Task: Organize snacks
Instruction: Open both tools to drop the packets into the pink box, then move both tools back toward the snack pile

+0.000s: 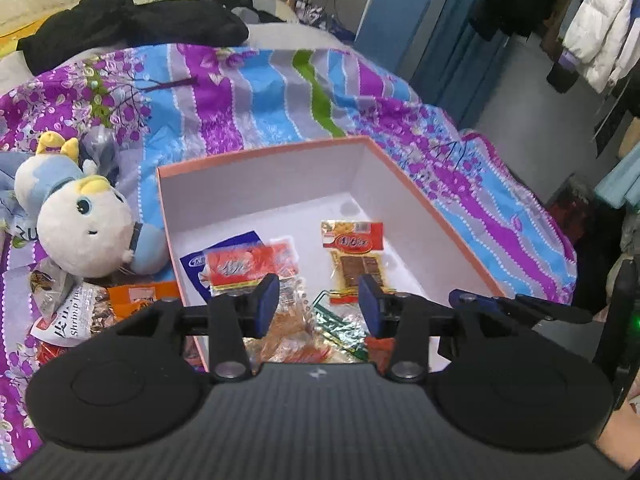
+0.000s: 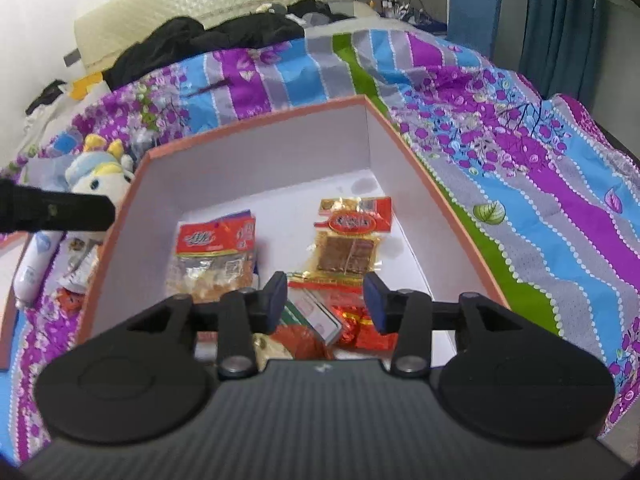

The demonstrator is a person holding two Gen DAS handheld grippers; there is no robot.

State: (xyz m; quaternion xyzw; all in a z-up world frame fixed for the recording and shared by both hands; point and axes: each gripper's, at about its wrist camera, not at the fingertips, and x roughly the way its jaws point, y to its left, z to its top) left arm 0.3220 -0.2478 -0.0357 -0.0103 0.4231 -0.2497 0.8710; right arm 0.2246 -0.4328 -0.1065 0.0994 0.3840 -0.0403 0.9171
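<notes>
An open box with an orange rim [image 1: 264, 151] [image 2: 256, 122] and white inside sits on the bed. In it lie a red-topped snack bag [image 1: 244, 266] [image 2: 216, 240], a blue packet [image 1: 224, 248] under that bag, a red-and-gold dried tofu packet [image 1: 354, 256] [image 2: 350, 240] and several small packets at the near end [image 1: 316, 332] [image 2: 352, 326]. My left gripper [image 1: 318, 306] is open and empty above the box's near end. My right gripper [image 2: 326, 300] is open and empty above the near packets.
A floral purple-blue quilt [image 1: 260, 88] [image 2: 520, 184] covers the bed. A white-and-blue plush toy [image 1: 76, 220] [image 2: 100, 174] lies left of the box. Loose snack bags [image 1: 80, 312] [image 2: 76, 272] lie by the box's left side. Black clothes [image 1: 132, 24] lie at the bed's far end.
</notes>
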